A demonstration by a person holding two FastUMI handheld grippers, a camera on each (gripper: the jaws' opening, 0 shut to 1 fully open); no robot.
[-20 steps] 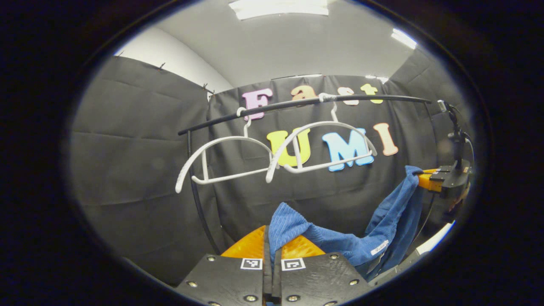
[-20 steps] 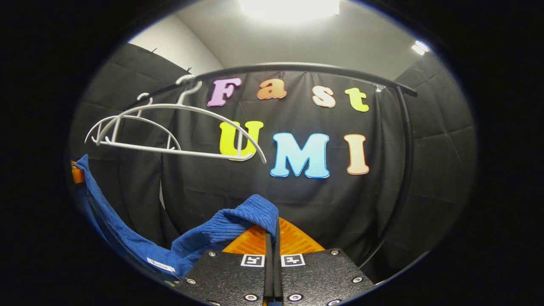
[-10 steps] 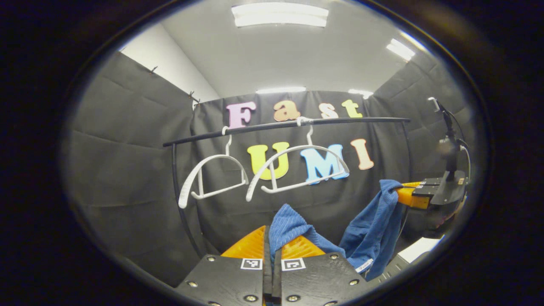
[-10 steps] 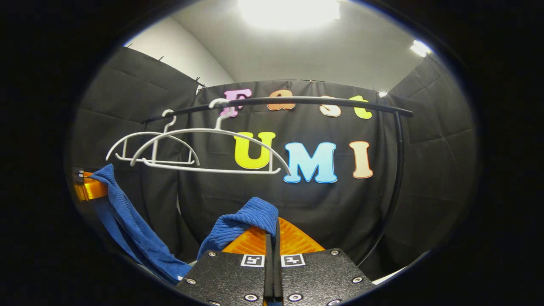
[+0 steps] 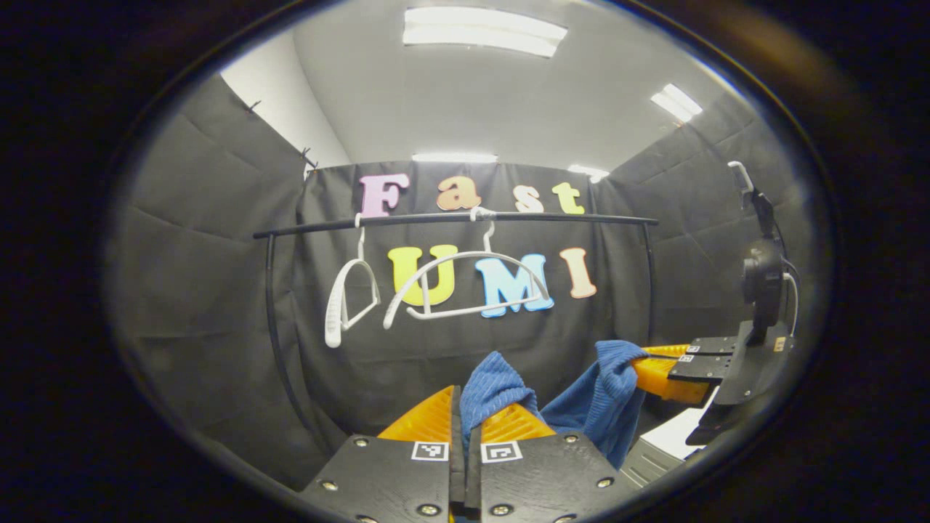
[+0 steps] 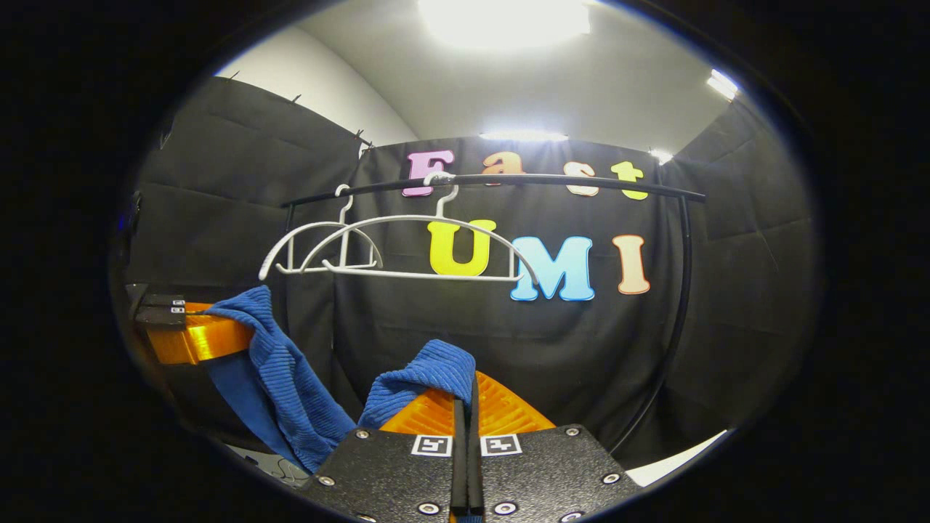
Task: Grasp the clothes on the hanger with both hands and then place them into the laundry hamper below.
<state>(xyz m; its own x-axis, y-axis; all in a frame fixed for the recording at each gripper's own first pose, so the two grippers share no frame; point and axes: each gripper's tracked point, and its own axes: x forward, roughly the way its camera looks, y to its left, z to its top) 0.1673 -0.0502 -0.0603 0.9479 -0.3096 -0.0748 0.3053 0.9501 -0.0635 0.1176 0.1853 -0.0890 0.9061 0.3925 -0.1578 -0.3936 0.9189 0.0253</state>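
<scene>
- Left gripper view:
  - Left gripper closed tight on one bunched corner of the blue ribbed garment, cloth pinched between both fingers so it cannot slip on the way down.
  - Right gripper off to the right side, clamped on the garment's other corner; fabric sagging in a loop between the two, probably to keep it spread for the drop.
  - Two white hangers bare on the black rail, well apart from the garment, so already free of the rack.
  - Pale slatted edge below the cloth, possibly the hamper; too little visible to tell.
- Right gripper view:
  - Right gripper shut on a folded blue corner, both fingers pressing.
  - Left gripper at the left side, gripping the other end, the rest hanging low between.
  - Judged mid-carry: lowering into the hamper not yet done.
</scene>
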